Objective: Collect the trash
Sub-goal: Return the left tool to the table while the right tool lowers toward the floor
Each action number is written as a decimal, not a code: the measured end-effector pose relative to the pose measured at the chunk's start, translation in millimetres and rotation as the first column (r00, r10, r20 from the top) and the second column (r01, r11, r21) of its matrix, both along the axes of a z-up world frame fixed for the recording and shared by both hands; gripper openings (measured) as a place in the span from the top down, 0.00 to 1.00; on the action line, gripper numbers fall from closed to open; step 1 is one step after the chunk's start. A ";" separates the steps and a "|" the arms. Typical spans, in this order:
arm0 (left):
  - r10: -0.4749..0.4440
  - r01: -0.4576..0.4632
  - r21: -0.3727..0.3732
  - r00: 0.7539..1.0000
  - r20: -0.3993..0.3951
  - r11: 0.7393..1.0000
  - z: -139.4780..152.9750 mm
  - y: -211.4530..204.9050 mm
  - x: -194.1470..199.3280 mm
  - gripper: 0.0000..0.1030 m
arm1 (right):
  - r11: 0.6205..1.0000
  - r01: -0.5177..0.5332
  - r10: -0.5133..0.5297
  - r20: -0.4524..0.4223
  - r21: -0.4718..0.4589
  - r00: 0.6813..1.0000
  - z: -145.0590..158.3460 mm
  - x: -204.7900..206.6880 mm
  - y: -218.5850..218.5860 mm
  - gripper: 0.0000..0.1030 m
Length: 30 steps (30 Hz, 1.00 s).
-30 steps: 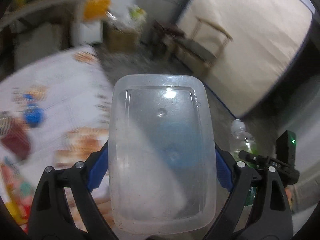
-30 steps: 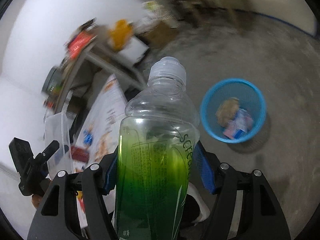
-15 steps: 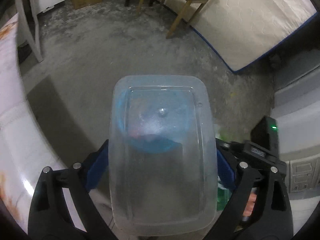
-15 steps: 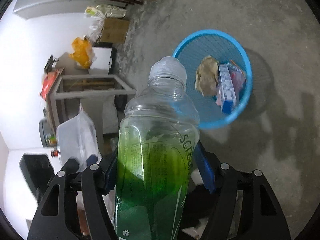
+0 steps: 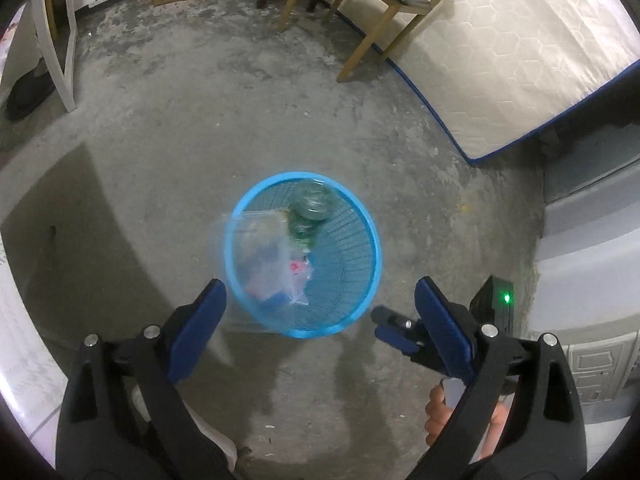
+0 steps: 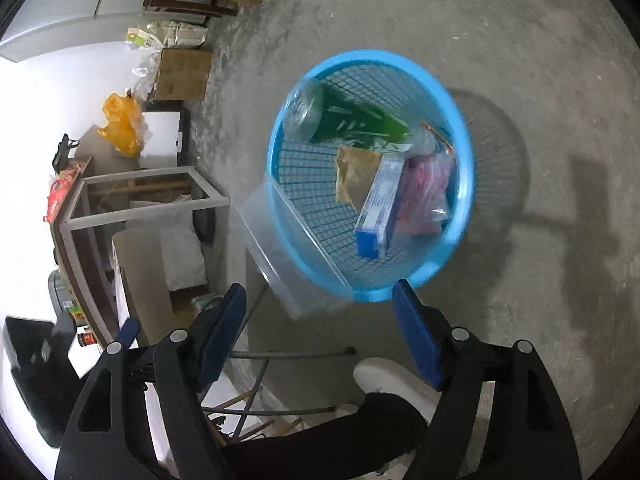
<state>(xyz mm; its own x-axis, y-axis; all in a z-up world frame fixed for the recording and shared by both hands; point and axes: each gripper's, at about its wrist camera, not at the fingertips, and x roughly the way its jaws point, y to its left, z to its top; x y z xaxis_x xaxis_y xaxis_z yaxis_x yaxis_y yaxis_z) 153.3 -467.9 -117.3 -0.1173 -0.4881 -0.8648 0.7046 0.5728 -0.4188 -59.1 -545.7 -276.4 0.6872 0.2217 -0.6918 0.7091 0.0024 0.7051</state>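
Observation:
A blue mesh basket stands on the concrete floor below both grippers. A green-tinted bottle lies inside it at the far side, beside a blue-white box, a pink packet and brown paper. A clear plastic container is blurred across the basket's left rim, free of any fingers. My left gripper is open and holds nothing. My right gripper is open too, its jaws still opening with nothing between them.
A wooden chair and a mattress stand beyond the basket. A cardboard box, an orange bag and a frame table are to the left. A person's white shoe is near the basket.
Both grippers dropped lower over the basket and opened. The bottle left the right gripper and now lies in the basket. The clear container left the left gripper and is at the rim.

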 end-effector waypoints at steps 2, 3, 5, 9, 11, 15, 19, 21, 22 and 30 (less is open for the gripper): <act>0.002 -0.002 -0.012 1.000 -0.006 1.000 2.4 2.3 1.1 0.12 | 1.000 0.004 -0.004 -0.002 -0.006 1.000 1.7 -7.1 1.8 0.29; 0.001 -0.002 -0.018 1.000 -0.007 1.000 2.8 5.0 2.6 0.12 | 1.000 0.003 -0.003 -0.006 -0.015 1.000 4.3 -11.4 2.6 0.29; 0.004 -0.004 -0.034 1.000 0.000 0.999 11.1 12.8 3.1 0.12 | 0.999 -0.003 0.002 -0.007 -0.033 1.000 9.7 -22.2 5.2 0.29; 0.011 -0.009 -0.074 1.000 0.019 0.997 33.9 35.1 3.9 0.12 | 0.996 -0.027 0.024 -0.032 -0.084 0.999 20.8 -28.7 10.9 0.29; 0.016 -0.010 -0.104 0.998 0.055 0.995 56.5 55.5 1.8 0.12 | 0.990 -0.061 0.057 -0.039 -0.128 0.998 27.3 -25.6 19.9 0.29; 0.021 0.007 -0.156 0.984 0.176 0.988 111.0 113.3 -2.1 0.12 | 0.960 -0.191 0.183 -0.058 -0.205 0.981 28.3 -7.2 54.0 0.29; 0.075 -0.014 -0.198 0.950 0.304 0.980 153.8 185.1 -4.1 0.12 | 0.916 -0.349 0.343 -0.065 -0.197 0.937 8.2 36.7 99.0 0.29; 0.119 -0.047 -0.215 0.934 0.336 0.975 163.9 216.1 -1.8 0.12 | 0.899 -0.400 0.392 -0.081 -0.178 0.916 -6.7 59.9 117.0 0.29; 0.157 -0.079 -0.227 0.924 0.348 0.971 168.5 236.6 0.4 0.12 | 0.890 -0.421 0.411 -0.093 -0.173 0.907 -15.4 71.7 125.7 0.29; 0.353 -0.316 -0.161 0.873 0.336 0.935 157.0 335.0 9.7 0.12 | 0.885 -0.462 0.446 -0.176 -0.059 0.877 -81.5 96.7 174.4 0.29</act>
<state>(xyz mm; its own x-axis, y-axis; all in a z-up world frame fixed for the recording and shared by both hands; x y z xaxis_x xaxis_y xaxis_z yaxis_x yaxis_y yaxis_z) 163.0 -132.9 39.7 0.3730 -0.5279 -0.7630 0.5901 0.7696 -0.2440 37.6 -371.3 -357.9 0.4106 0.4109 -0.8140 0.7125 0.4125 0.5677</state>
